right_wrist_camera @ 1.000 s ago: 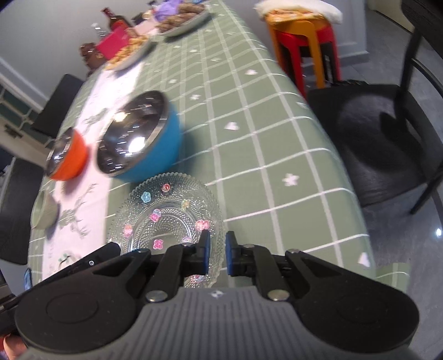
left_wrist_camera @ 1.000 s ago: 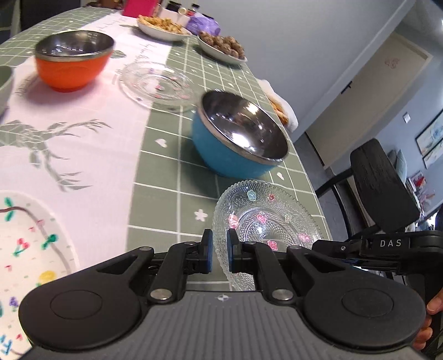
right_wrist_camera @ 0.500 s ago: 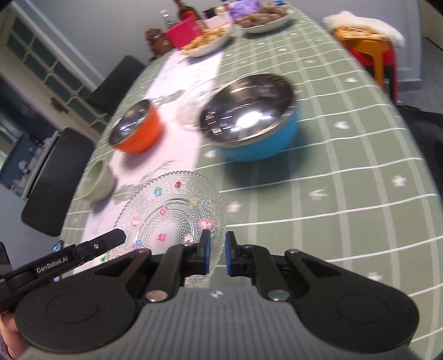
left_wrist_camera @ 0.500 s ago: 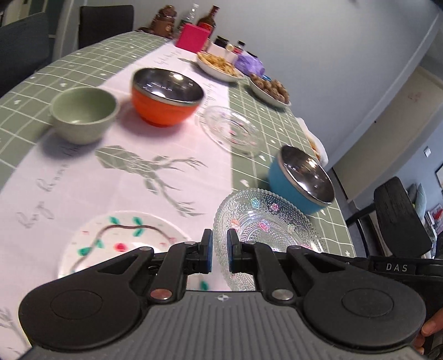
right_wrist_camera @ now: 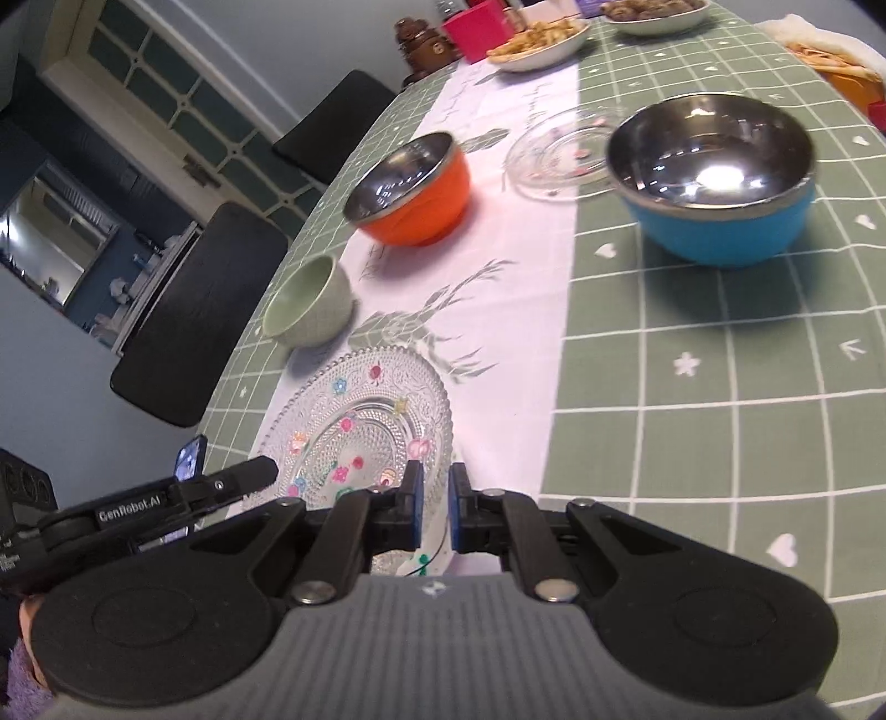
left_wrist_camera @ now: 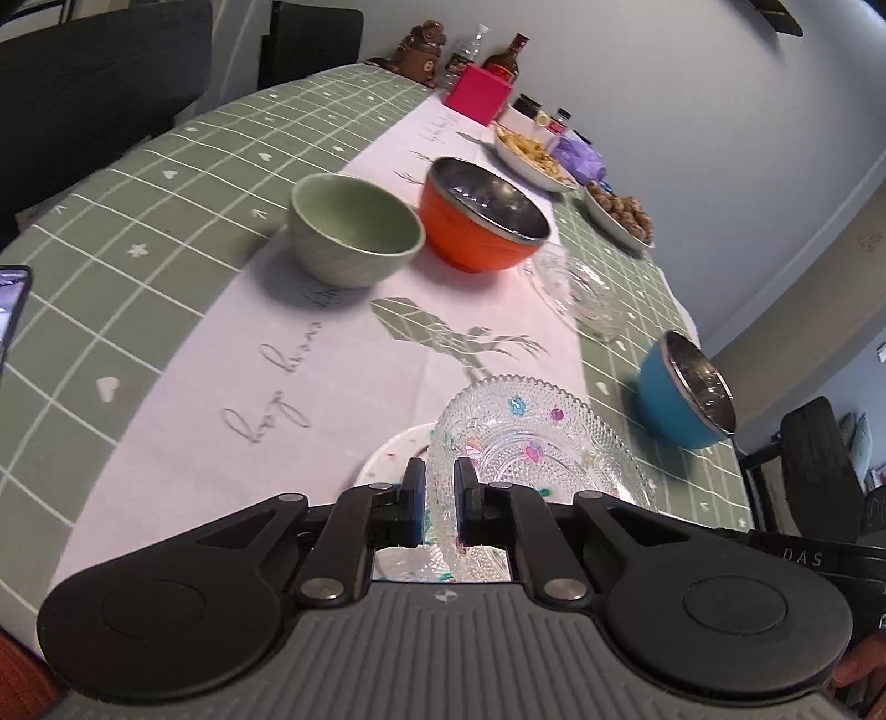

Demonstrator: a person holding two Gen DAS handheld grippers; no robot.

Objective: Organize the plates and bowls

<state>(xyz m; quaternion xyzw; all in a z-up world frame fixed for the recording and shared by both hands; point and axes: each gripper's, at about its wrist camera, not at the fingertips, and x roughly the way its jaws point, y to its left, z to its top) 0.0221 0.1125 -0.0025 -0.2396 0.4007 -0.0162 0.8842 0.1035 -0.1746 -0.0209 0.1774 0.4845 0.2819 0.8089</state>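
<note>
A white painted plate is being mostly hidden beneath the glass plate, whose rim is being gripped by both the left gripper and the right gripper; a blue bowl is sitting ahead.

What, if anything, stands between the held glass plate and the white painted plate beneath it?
Nothing visible does. Both the left gripper and right gripper pinch the glass plate directly over the white painted plate; the bowls stand farther off.

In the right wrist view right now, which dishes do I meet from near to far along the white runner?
Patterned glass plate held by both grippers → green bowl → orange bowl → clear glass plate → plate of snacks.
</note>
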